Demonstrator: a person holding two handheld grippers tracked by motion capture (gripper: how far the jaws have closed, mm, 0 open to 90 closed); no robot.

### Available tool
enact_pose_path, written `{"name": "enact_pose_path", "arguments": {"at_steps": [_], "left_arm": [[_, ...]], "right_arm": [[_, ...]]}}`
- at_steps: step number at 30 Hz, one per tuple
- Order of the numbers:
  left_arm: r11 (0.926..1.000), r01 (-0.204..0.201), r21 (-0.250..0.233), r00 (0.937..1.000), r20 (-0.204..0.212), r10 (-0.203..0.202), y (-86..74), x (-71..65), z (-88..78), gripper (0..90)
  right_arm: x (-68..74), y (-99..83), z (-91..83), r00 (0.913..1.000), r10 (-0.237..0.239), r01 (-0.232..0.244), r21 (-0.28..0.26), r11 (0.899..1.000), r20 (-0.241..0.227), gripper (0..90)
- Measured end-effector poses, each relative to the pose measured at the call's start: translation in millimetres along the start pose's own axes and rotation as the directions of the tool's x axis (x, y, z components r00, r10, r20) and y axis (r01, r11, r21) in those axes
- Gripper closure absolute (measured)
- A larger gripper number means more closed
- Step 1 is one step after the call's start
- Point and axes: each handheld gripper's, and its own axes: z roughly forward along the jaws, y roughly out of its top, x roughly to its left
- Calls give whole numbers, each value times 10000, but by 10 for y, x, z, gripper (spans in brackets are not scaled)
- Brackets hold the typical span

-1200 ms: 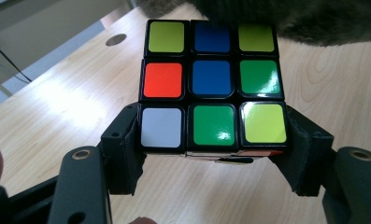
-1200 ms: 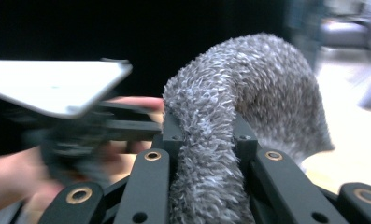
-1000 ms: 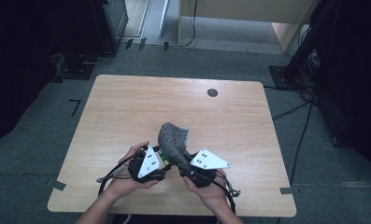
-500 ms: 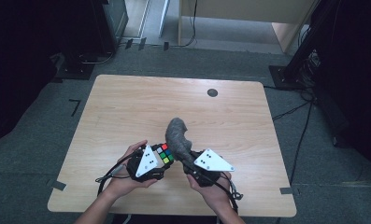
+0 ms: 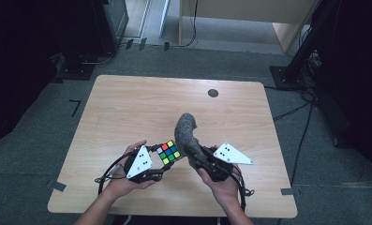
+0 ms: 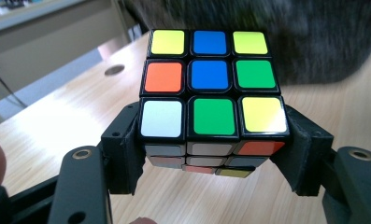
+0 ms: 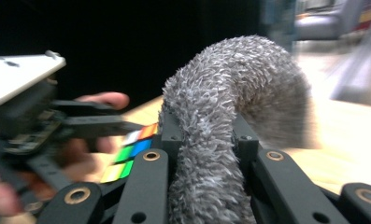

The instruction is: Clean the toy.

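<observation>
**Cube and grey cloth gripped over the table's near edge**

The left gripper is clamping a scrambled puzzle cube between its jaws. The right gripper is pinching a fuzzy grey cloth, which is arching up and away. Cube and cloth are sitting just beside each other above the wooden table, near its front edge.

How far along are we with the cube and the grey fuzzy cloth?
Done: both are picked up. The left gripper is shut on the cube; the right gripper is shut on the grey fuzzy cloth. In hand: the cloth hangs beside the cube, apparently not touching it. Left: probably bringing them together to wipe; both are above the table.
</observation>
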Motion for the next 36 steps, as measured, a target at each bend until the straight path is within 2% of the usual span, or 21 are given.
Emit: {"name": "enact_pose_path", "arguments": {"at_steps": [2,3,5,7,8,10,12,14,16,18,19,21,23,25,26,27,29,30,32,33,36], "left_arm": [[9996,99,-253,9999,37,-98,10,16,-43,342],[9988,220,-448,9997,86,-216,7,33,-64,342],[9939,675,-869,9975,259,-655,16,83,-112,342],[9910,867,-1016,9959,332,-837,33,122,-138,343],[9922,774,-973,9969,218,-757,33,124,-140,343],[9944,698,-790,9975,173,-687,18,122,-129,343],[9936,774,-827,9968,283,-753,13,114,-119,343],[9906,954,-979,9949,431,-915,29,116,-129,343],[9900,996,-1001,9947,359,-964,24,135,-146,343],[9817,1393,-1295,9899,428,-1348,20,185,-183,343],[9775,1561,-1417,9876,364,-1525,29,210,-201,343],[9688,1854,-1643,9827,290,-1831,41,246,-230,343],[9518,2448,-1848,9694,644,-2369,30,278,-232,343],[9323,2974,-2058,9542,973,-2829,5,298,-220,342],[9238,3212,-2083,9461,1126,-3036,-2,316,-226,342],[9193,3323,-2109,9422,1186,-3133,-4,327,-230,342],[9234,3219,-2091,9461,1074,-3055,2,331,-242,342],[9272,3131,-2057,9493,985,-2987,5,328,-244,342],[9280,3107,-2056,9502,935,-2974,10,329,-251,343],[9281,3097,-2069,9504,966,-2956,10,336,-255,343],[9318,3067,-1940,9514,893,-2946,1,346,-250,343]], "right_arm": [[8,-52,58,9995,218,-216,100,9997,-226,750],[-11,-76,78,9989,440,-439,99,9990,-139,752],[-80,-122,129,9983,494,-520,871,9948,322,753],[-162,-179,139,9957,695,-769,1268,9889,617,754],[-186,-185,122,9938,935,-1000,1159,9882,603,753],[-174,-128,64,9928,1190,-1193,390,9921,116,754],[-97,-50,18,9920,1110,-1130,-302,9931,-598,753],[-20,-29,33,9914,828,-869,-371,9955,-1010,752],[-32,-73,71,9922,917,-935,-172,9955,-841,753],[-143,-140,112,9939,1078,-1064,525,9929,-246,755],[-205,-193,117,9918,1279,-1281,646,9897,73,755],[-281,-285,133,9863,1636,-1648,761,9834,226,756],[-216,-319,167,9899,1388,-1369,593,9888,-297,755],[-43,-323,229,9940,390,-366,256,9990,-1023,756],[48,-334,262,9946,-146,178,303,9994,-1024,760],[108,-358,298,9921,-455,519,529,9973,-1169,761],[176,-430,359,9807,-859,1025,875,9909,-1759,762],[205,-454,379,9761,-1172,1371,1002,9855,-1829,762],[214,-429,373,9760,-1563,1728,1017,9797,-1519,762],[182,-389,347,9798,-1509,1630,868,9828,-1316,762],[40,-284,214,9959,-770,766,-96,9970,-471,760]]}}
